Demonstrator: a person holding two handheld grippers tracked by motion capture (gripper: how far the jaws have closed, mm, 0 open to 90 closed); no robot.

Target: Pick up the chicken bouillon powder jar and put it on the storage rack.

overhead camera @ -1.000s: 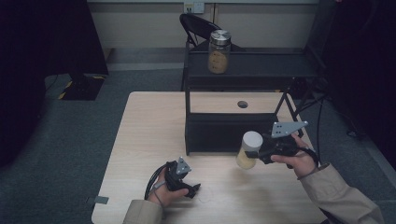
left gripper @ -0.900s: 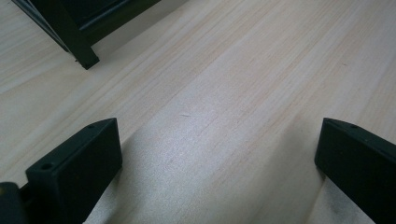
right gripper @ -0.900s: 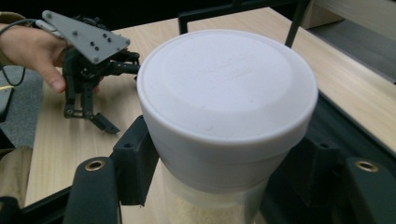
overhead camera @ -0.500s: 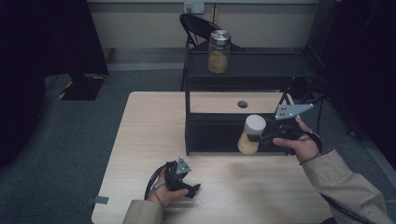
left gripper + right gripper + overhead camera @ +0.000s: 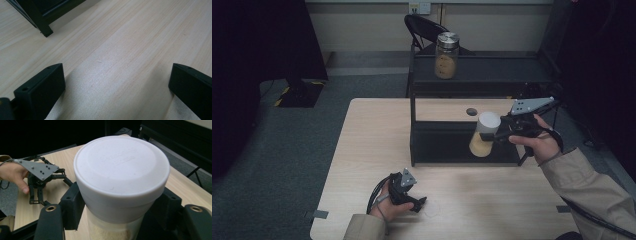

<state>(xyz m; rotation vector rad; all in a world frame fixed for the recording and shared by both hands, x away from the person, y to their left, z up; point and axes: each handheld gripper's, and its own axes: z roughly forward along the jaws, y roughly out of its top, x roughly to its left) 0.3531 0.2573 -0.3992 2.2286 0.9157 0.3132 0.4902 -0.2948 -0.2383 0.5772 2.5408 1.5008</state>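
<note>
A: Right gripper [image 5: 498, 134]?
B: Clamped on the jar [image 5: 483, 135], jaws just under its white lid [image 5: 121, 167]. Right hand [image 5: 539, 141] reaches in from the table's [image 5: 372, 145] right edge, forearm angled up-left, grey plate on top. Jar is held off the surface, in front of the rack's [image 5: 462, 145] lower shelf, near its right end.

A: Left gripper [image 5: 418, 202]?
B: Jaws wide apart, nothing between them. Lying low at the table's near edge, left hand [image 5: 384, 206] wrapped round it, jaws pointing right. Its own view shows bare wood and one rack leg [image 5: 42, 26].

A: Change from a second ago?
B: Jar has gone up and away from the person, closer to the rack. Left gripper hasn't moved.

A: Anything unclear?
B: Jar's lower half is cut off in the right gripper view; pale grainy contents, can't identify. Second jar [image 5: 446, 55] sits on the rack's top shelf, left of centre. Small dark spot [image 5: 471, 111] on the table behind the rack, can't tell what.
</note>
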